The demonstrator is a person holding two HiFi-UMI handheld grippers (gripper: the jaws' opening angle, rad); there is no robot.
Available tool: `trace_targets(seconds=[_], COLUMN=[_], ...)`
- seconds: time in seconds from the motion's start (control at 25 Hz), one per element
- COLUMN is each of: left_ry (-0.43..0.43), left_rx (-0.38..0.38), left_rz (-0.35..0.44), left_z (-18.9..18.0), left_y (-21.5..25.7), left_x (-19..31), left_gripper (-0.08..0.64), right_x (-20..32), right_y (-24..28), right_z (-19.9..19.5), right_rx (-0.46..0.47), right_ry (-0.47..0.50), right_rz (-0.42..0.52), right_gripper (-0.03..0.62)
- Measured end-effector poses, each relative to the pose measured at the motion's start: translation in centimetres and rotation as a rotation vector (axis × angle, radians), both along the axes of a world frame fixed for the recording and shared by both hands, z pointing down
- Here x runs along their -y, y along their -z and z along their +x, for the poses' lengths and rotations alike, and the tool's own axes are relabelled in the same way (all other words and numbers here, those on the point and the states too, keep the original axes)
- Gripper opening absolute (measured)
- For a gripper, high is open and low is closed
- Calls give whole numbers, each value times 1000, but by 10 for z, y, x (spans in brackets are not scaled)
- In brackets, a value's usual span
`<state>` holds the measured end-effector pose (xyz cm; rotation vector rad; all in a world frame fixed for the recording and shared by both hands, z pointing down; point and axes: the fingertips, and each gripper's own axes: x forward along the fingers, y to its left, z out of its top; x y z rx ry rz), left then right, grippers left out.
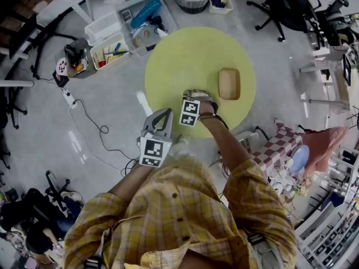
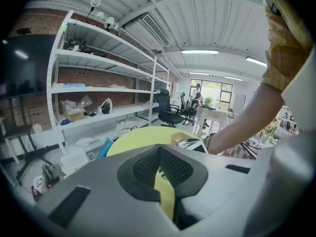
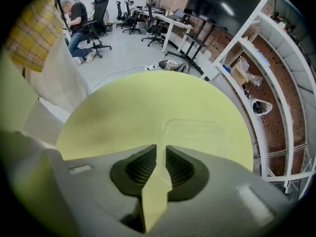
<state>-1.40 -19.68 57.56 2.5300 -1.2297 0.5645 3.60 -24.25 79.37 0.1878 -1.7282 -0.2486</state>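
Nearest us, the plaid shirt point(image 1: 185, 206) gives way to the wooden tray point(image 1: 229, 84) on the round yellow tabletop point(image 1: 185, 49), just ahead of the right gripper point(image 3: 158, 149), whose jaws stand a narrow slit apart on nothing; we judge that a sound hold on the tray's wall calls for wider jaws set squarely over the rim. The right forearm point(image 1: 224, 144) reaches forward, its gripper tilted down over the near edge, while the left gripper point(image 2: 159, 149), tips together and bare, is held level beside the tabletop.
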Motion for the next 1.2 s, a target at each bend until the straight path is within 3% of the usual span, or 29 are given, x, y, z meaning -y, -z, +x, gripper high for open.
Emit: trace_targets(seconds=[0.76, 1.2], left_ry=[7, 18], left_rx=[-9, -18], left_rz=[-16, -42], left_z=[-4, -8], left_y=[-3, -10], left_x=[0, 0], left_gripper=[3, 3], right_x=[-3, -2], right_y=[-4, -4], right_z=[-3, -4], right_rx=[-57, -28], right_ry=[25, 17], right_rz=[-148, -232], right_gripper=[46, 43])
